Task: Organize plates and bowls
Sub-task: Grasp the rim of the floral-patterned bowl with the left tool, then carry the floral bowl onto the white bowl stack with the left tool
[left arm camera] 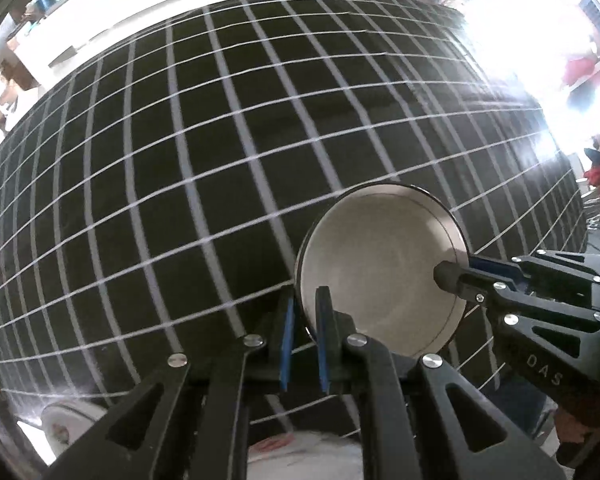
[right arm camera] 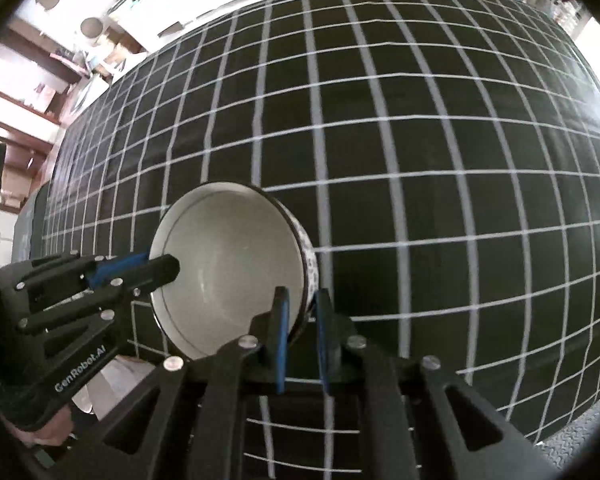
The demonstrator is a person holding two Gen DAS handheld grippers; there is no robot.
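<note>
Two tongs pinch opposite rims of one white bowl (left arm camera: 380, 276) above a black checked tablecloth (left arm camera: 220, 140): left gripper (left arm camera: 306, 312) lower centre, right gripper (right arm camera: 302, 312) likewise, both nearly closed on it

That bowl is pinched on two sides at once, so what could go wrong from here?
The bowl hangs over the checked tablecloth by thin rim grips from the left gripper and right gripper. If the hands drift apart or twist differently, the rim could slip out and the bowl drop. It might also land on the white dishes below.
</note>
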